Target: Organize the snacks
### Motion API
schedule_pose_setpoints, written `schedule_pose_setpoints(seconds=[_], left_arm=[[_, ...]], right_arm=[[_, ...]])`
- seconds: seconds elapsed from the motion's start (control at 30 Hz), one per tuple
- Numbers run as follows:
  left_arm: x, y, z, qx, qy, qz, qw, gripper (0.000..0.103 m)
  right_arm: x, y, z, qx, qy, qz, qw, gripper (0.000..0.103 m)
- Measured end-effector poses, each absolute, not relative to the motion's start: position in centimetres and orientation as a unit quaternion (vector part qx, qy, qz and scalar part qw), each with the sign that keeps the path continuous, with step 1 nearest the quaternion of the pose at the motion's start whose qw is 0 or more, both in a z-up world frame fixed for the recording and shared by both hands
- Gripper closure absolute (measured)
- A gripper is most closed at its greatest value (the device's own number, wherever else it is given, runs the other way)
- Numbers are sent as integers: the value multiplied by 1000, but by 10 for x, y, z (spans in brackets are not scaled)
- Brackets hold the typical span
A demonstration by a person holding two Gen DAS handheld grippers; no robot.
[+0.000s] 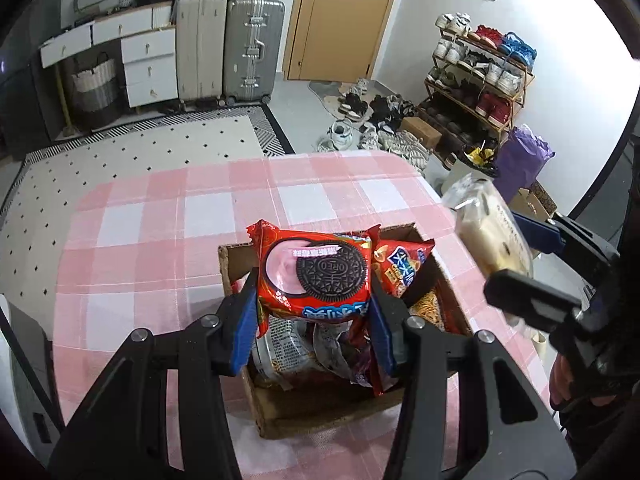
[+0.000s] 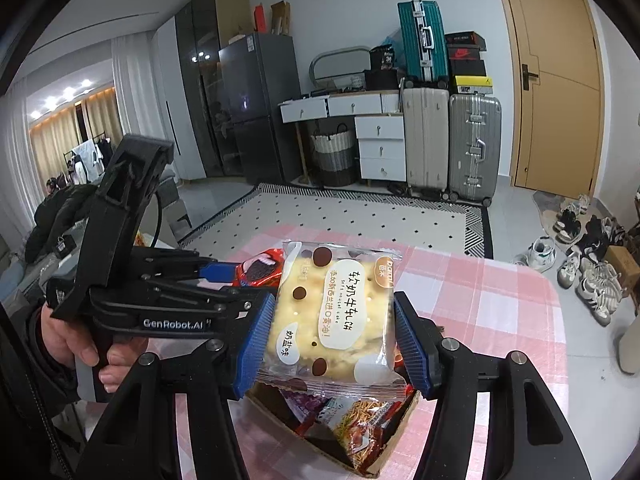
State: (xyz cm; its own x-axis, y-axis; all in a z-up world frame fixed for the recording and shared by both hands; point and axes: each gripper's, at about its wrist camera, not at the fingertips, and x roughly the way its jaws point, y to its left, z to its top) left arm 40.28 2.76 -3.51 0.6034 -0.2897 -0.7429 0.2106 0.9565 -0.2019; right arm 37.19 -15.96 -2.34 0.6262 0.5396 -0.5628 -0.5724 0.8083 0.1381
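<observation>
My left gripper (image 1: 314, 300) is shut on a red Oreo packet (image 1: 314, 276), held above an open cardboard box (image 1: 320, 412) that holds several snack bags. My right gripper (image 2: 332, 334) is shut on a clear-wrapped nougat cake packet (image 2: 334, 316), its blue pads (image 2: 256, 344) pressing both sides. That packet (image 1: 490, 232) also shows at the right of the left wrist view, beside the box. In the right wrist view the box (image 2: 384, 452) lies just below the cake packet, and the left gripper (image 2: 224, 274) with the Oreo packet (image 2: 260, 272) is at the left, gripped by a hand (image 2: 76, 340).
The box sits on a table with a pink checked cloth (image 1: 160, 240). Beyond the table are a dotted rug (image 1: 140, 148), suitcases (image 1: 252, 48), white drawers (image 1: 148, 68), a wooden door (image 1: 340, 20) and a shoe rack (image 1: 480, 80) with shoes strewn on the floor.
</observation>
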Motion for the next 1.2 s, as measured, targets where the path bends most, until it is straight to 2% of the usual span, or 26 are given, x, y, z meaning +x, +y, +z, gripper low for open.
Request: schedule_pose_setpoints(seconds=[0.33,0.37,0.43,0.47,0.5,0.53,1.07,1.2], left_arm=[[426,19,-73,-54,446,-160,879,57],[429,20,-76,-58,449,-164,876,54],[435,22,-82,-63,453,-160,875,36],[435,24,-83,-65,451,-157,876,31],[435,26,-84,-67,449,-157,877,25],[434,28,-83,-69,447,-156,878,24],[388,27,-53,-47,416,-136,898,23],[367,25,-41,-36,401,-123,907,22]], right_arm=[[400,-153,-62,-38,329,306,893,43],[400,-152,-65,-40,330,305,892,43],[404,-152,-70,-45,330,298,895,40],[405,-154,-71,-41,328,294,897,37],[406,-156,-72,-35,327,294,898,28],[407,-159,-73,-27,324,294,899,21],[382,-185,-51,-10,288,281,916,21],[366,-192,-46,2,272,269,924,16]])
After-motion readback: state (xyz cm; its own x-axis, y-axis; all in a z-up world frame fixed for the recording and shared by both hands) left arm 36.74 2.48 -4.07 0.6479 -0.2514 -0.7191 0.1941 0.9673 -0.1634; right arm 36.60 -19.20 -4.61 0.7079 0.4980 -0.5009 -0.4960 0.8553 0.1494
